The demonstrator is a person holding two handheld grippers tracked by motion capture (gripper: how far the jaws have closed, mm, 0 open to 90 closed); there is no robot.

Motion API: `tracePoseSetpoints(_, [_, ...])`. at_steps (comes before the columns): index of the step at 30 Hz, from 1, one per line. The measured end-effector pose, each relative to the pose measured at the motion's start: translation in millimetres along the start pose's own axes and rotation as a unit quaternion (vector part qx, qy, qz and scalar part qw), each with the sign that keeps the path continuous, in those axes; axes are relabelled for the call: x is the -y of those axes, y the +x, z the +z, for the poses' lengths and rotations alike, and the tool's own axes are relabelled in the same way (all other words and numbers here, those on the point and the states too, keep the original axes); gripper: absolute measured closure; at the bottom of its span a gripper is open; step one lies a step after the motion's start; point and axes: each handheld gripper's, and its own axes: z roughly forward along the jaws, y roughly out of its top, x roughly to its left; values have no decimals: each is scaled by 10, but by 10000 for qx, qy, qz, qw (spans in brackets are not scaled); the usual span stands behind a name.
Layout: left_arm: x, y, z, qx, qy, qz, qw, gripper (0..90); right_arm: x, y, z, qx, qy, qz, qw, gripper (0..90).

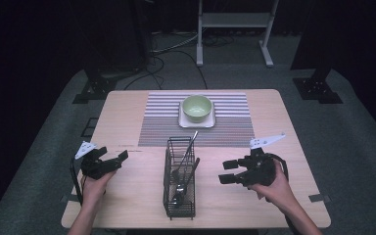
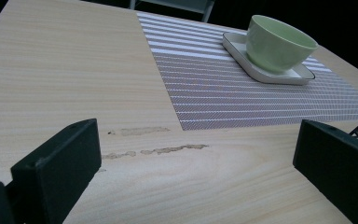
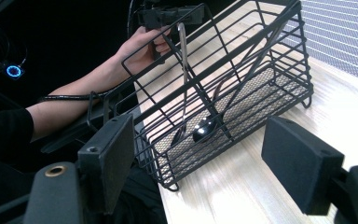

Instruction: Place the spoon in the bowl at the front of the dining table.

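The wire basket point(image 1: 179, 177) is seen at the near middle of the counter point(image 1: 127, 117), standing between the two grippers and holding several spoons point(image 1: 178, 188). Two of the spoons are shown in the right gripper view with their bowls down on the mesh floor and their handles leaning against the wire walls point(image 3: 200, 128). One long handle is seen sticking out over the basket's far rim in the high view.

Beyond the basket, a striped placemat point(image 1: 161, 122) is laid, and on it a white square plate point(image 1: 197, 121) carrying a green bowl point(image 1: 197, 107). Between the basket and the mat's near edge nothing is seen to stand in the way. To the basket's left, on the bare wood, two scuffed streaks point(image 2: 154, 150) are visible.

The left gripper point(image 1: 108, 161) is held to the left of the basket, its fingers spread wide with nothing between them. The right gripper point(image 1: 229, 172) is held to the right of the basket and pointed at its side; its fingers are likewise spread wide and empty, clear of the wires.

No brand, label or readable writing can be made out on any of these things.
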Motion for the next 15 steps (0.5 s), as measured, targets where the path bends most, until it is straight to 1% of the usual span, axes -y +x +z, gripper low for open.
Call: tracePoseSetpoints(15, [0,-2,2,4,9,20,10000,0,-105,46,91,-120,97,-37,9999,244])
